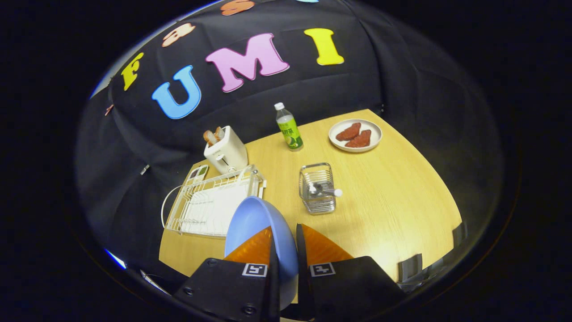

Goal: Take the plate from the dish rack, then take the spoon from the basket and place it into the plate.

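A light blue plate (254, 220) stands on edge between my fingers, held up above the wooden table (393, 197). My gripper (284, 232) is shut on the blue plate, one finger on each face of it. Just beyond the plate lies the white wire dish rack (210, 203), with nothing in its slots. To the right of the rack, ahead of my fingers, stands a small wire basket (317, 188) with the spoon (325, 191) lying across it, its pale handle end pointing right.
A white toaster (226, 151) with bread in it stands behind the rack. A green-labelled bottle (288, 127) is at the table's back. A white plate with two reddish pieces of food (355, 135) sits at the far right corner.
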{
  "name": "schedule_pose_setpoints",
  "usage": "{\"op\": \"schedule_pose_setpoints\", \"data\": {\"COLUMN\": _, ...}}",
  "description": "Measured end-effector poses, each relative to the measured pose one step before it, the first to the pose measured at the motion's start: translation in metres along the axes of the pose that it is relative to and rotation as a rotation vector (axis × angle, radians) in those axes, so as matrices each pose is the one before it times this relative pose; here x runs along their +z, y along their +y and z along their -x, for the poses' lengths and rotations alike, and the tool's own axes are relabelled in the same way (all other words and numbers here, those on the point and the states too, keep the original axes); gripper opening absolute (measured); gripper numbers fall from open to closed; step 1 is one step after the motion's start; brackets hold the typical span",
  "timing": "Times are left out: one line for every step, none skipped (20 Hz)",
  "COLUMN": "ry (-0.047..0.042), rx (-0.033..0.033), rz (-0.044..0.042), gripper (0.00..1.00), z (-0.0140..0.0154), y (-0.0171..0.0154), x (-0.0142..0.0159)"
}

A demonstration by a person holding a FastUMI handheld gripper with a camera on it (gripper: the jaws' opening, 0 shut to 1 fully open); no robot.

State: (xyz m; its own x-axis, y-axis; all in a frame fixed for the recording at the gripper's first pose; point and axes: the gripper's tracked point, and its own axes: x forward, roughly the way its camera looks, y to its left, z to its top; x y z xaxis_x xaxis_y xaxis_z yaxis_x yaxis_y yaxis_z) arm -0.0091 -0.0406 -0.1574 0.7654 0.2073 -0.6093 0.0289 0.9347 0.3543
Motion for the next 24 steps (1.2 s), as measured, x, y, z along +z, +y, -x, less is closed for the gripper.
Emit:
{"op": "schedule_pose_setpoints", "data": {"ry": 0.00981, "rx": 0.00285, "rz": -0.01223, "gripper": 0.2, "z": -0.00365, "y": -0.00896, "x": -0.0058}}
{"op": "schedule_pose_setpoints", "data": {"ry": 0.01382, "rx": 0.00429, "rz": -0.00687, "gripper": 0.2, "z": -0.00884, "y": -0.00841, "x": -0.00508}}
{"op": "schedule_pose_setpoints", "data": {"ry": 0.01837, "rx": 0.00345, "rz": -0.0154, "gripper": 0.2, "z": -0.00999, "y": -0.00899, "x": -0.00482}}
{"op": "schedule_pose_setpoints", "data": {"ry": 0.01824, "rx": 0.01194, "rz": -0.01985, "gripper": 0.2, "z": -0.01011, "y": -0.00704, "x": -0.00461}}
{"op": "schedule_pose_setpoints", "data": {"ry": 0.02581, "rx": 0.01387, "rz": -0.02475, "gripper": 0.2, "z": -0.01037, "y": -0.00651, "x": -0.00593}}
{"op": "schedule_pose_setpoints", "data": {"ry": 0.02631, "rx": 0.01224, "rz": -0.01846, "gripper": 0.2, "z": -0.00948, "y": -0.00556, "x": -0.00649}}
{"op": "schedule_pose_setpoints", "data": {"ry": 0.02373, "rx": 0.00268, "rz": -0.00095, "gripper": 0.2, "z": -0.00846, "y": -0.00696, "x": -0.00442}}
{"op": "schedule_pose_setpoints", "data": {"ry": 0.01516, "rx": -0.01014, "rz": 0.01251, "gripper": 0.2, "z": -0.00899, "y": -0.00992, "x": -0.0009}}
{"op": "schedule_pose_setpoints", "data": {"ry": 0.01153, "rx": -0.00666, "rz": 0.02342, "gripper": 0.21, "z": -0.00765, "y": -0.00802, "x": -0.00043}}
{"op": "schedule_pose_setpoints", "data": {"ry": 0.01056, "rx": 0.00382, "rz": 0.02173, "gripper": 0.21, "z": -0.00557, "y": -0.00557, "x": -0.00033}}
{"op": "schedule_pose_setpoints", "data": {"ry": 0.00995, "rx": 0.01998, "rz": 0.00844, "gripper": 0.21, "z": -0.00072, "y": 0.00056, "x": -0.00172}}
{"op": "schedule_pose_setpoints", "data": {"ry": 0.00995, "rx": 0.0245, "rz": -0.00424, "gripper": 0.21, "z": -0.00419, "y": 0.00113, "x": -0.00095}}
{"op": "schedule_pose_setpoints", "data": {"ry": 0.01127, "rx": 0.02411, "rz": -0.00268, "gripper": 0.23, "z": -0.00568, "y": -0.00054, "x": -0.00214}}
{"op": "schedule_pose_setpoints", "data": {"ry": 0.01034, "rx": 0.00294, "rz": 0.01429, "gripper": 0.23, "z": -0.00281, "y": -0.00178, "x": -0.00173}}
{"op": "schedule_pose_setpoints", "data": {"ry": 0.00516, "rx": 0.01073, "rz": 0.02051, "gripper": 0.24, "z": -0.00064, "y": -0.00292, "x": -0.00074}}
{"op": "schedule_pose_setpoints", "data": {"ry": 0.00082, "rx": 0.00549, "rz": 0.02131, "gripper": 0.24, "z": 0.00162, "y": -0.00266, "x": -0.00012}}
{"op": "schedule_pose_setpoints", "data": {"ry": -0.00251, "rx": 0.01129, "rz": 0.01696, "gripper": 0.24, "z": 0.00028, "y": 0.0002, "x": 0.00096}}
{"op": "schedule_pose_setpoints", "data": {"ry": -0.00878, "rx": 0.00648, "rz": 0.01829, "gripper": 0.33, "z": 0.00082, "y": -0.00075, "x": 0.00171}}
{"op": "schedule_pose_setpoints", "data": {"ry": -0.01367, "rx": 0.00274, "rz": 0.03659, "gripper": 0.4, "z": 0.00282, "y": -0.00073, "x": 0.00242}}
{"op": "schedule_pose_setpoints", "data": {"ry": -0.01746, "rx": 0.00557, "rz": 0.03139, "gripper": 0.42, "z": 0.0022, "y": 0.00033, "x": 0.00394}}
{"op": "schedule_pose_setpoints", "data": {"ry": -0.02362, "rx": 0.00603, "rz": 0.04137, "gripper": 0.56, "z": 0.00494, "y": 0.00217, "x": 0.00415}}
{"op": "schedule_pose_setpoints", "data": {"ry": -0.03141, "rx": 0.00643, "rz": 0.04763, "gripper": 0.71, "z": 0.00443, "y": 0.00268, "x": 0.0055}}
{"op": "schedule_pose_setpoints", "data": {"ry": -0.04093, "rx": 0.00511, "rz": 0.05197, "gripper": 0.86, "z": 0.0036, "y": 0.00146, "x": 0.00614}}
{"op": "schedule_pose_setpoints", "data": {"ry": -0.04096, "rx": 0.01501, "rz": 0.03303, "gripper": 1.0, "z": 0.00313, "y": 0.00483, "x": 0.00922}}
